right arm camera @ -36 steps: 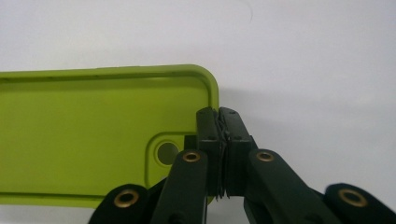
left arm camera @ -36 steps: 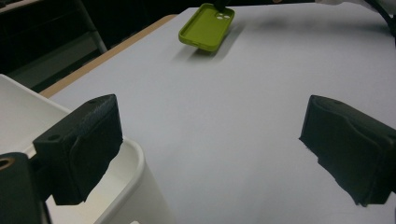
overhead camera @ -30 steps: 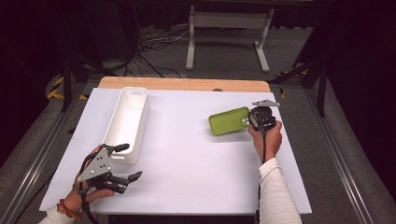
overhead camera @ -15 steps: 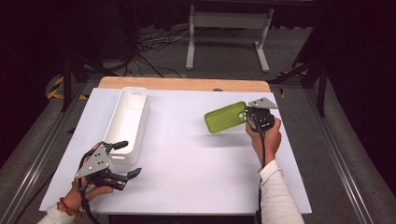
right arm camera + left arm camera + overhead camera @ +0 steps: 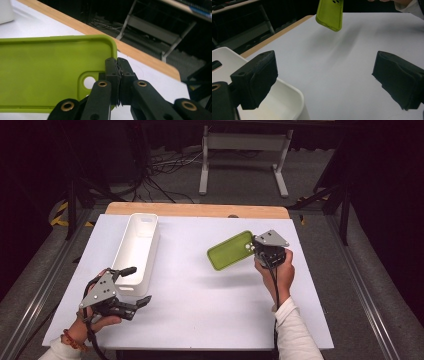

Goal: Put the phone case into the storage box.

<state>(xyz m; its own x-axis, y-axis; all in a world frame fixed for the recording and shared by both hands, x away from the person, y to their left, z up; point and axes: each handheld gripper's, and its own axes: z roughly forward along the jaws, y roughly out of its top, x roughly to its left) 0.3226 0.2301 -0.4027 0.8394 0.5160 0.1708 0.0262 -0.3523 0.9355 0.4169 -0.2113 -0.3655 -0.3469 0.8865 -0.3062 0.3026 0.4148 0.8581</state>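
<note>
One green phone case (image 5: 229, 251) pinched by right gripper (image 5: 260, 251); one white bin (image 5: 137, 247).

No text, label, brand, number or sign can be read anywhere: the green phone case (image 5: 231, 250) is plain on the faces that show, the white bin (image 5: 136, 251) bears no marking, and the white table top (image 5: 200, 310) is blank
</note>
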